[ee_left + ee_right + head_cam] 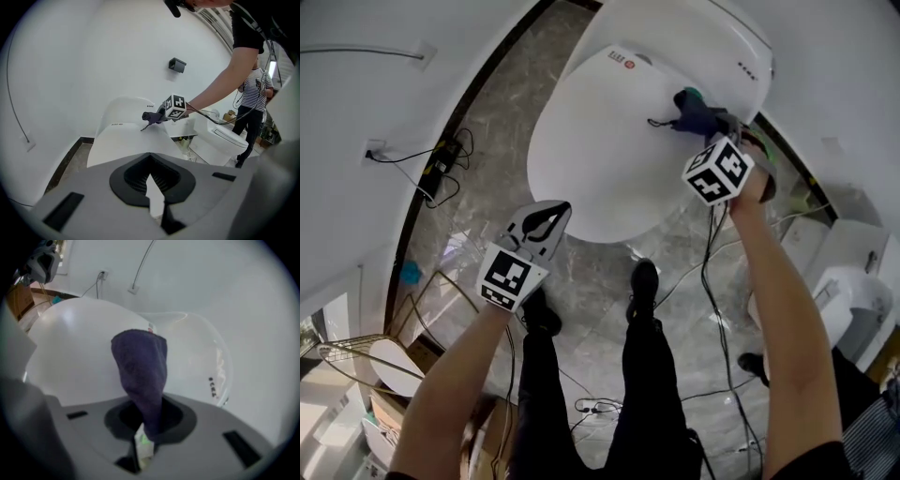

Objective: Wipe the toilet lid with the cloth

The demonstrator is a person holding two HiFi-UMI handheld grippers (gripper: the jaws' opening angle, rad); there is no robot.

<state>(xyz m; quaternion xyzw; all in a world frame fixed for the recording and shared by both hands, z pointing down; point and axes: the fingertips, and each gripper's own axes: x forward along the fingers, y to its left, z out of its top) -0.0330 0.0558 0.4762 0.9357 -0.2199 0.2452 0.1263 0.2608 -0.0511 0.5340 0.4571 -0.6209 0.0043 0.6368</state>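
The dark cloth is clenched in the right gripper and held down toward the closed toilet lid at about one o'clock, near the hinge, apparently for wiping. The left gripper is kept closed on nothing at seven o'clock, just off the lid's front edge, probably so that the wiping path is left free.

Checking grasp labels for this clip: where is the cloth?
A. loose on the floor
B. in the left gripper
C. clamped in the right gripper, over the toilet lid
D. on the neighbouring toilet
C: the right gripper view shows the dark purple cloth pinched in the right gripper, with the white toilet lid just beyond it.
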